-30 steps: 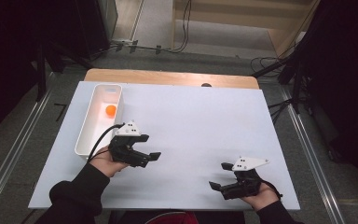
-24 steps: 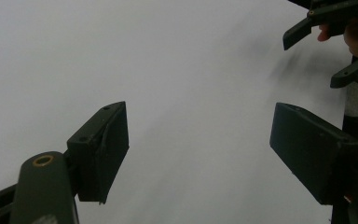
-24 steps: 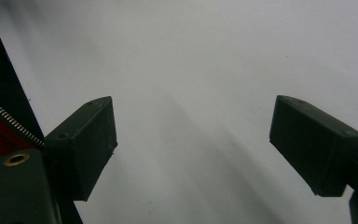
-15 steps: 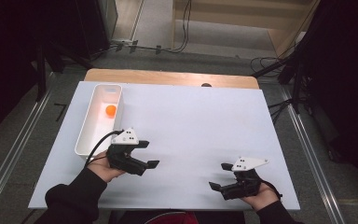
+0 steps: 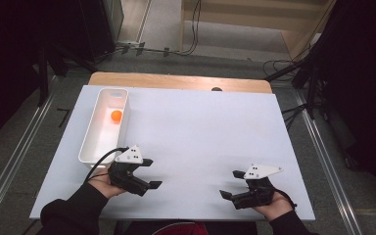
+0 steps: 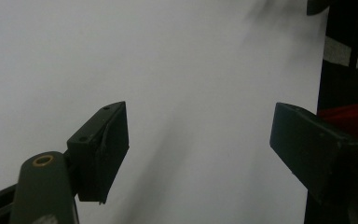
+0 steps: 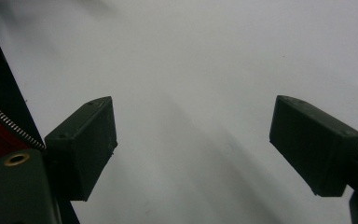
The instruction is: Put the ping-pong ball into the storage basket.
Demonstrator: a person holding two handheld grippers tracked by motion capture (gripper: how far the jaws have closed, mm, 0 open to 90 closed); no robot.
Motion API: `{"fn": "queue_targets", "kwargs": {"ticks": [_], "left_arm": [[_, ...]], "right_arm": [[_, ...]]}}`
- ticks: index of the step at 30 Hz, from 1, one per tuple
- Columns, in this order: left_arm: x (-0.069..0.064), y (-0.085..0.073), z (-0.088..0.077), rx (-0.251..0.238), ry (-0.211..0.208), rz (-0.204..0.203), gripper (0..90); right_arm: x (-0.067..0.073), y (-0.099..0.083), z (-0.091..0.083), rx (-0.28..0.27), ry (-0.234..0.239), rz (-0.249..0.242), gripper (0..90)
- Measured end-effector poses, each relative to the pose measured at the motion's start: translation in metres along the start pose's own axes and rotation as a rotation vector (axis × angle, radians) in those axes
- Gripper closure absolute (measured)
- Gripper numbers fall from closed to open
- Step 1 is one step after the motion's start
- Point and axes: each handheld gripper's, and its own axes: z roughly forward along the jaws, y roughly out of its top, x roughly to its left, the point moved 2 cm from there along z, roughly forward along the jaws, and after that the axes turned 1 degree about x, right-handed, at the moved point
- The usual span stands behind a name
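An orange ball (image 5: 116, 115) lies in a long white tray (image 5: 90, 128) at the left of the white table (image 5: 200, 127). My left gripper (image 5: 152, 173) is held low over the table just in front of the tray's near end, jaws pointing right and open. In the left gripper view my left gripper (image 6: 198, 140) has only bare white surface between its jaws. My right gripper (image 5: 231, 184) rests near the front right edge, pointing left, open. The right gripper view shows my right gripper (image 7: 193, 140) with nothing between its jaws.
A strip of wooden tabletop (image 5: 176, 81) shows along the far edge. Cables (image 5: 191, 46) run over the floor beyond the table. Dark stands (image 5: 313, 73) rise at the right, and a metal rail (image 5: 14, 161) runs along the left side.
My left gripper has moved back toward the table's near edge and sunk a little. The right gripper, the tray and the ball have stayed put.
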Motion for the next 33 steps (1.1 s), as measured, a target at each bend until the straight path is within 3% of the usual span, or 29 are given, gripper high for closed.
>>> {"fn": "queue_targets", "kwargs": {"ticks": [6,33], "left_arm": [[0.002,-0.009,0.000,0.037,-0.002,0.005,19.8],[0.008,-0.043,-0.019,0.053,0.017,0.005,19.9]], "right_arm": [[0.000,0.000,0.000,0.002,0.003,0.002,13.5],[-0.001,-0.001,-0.001,0.001,0.002,0.012,13.5]]}}
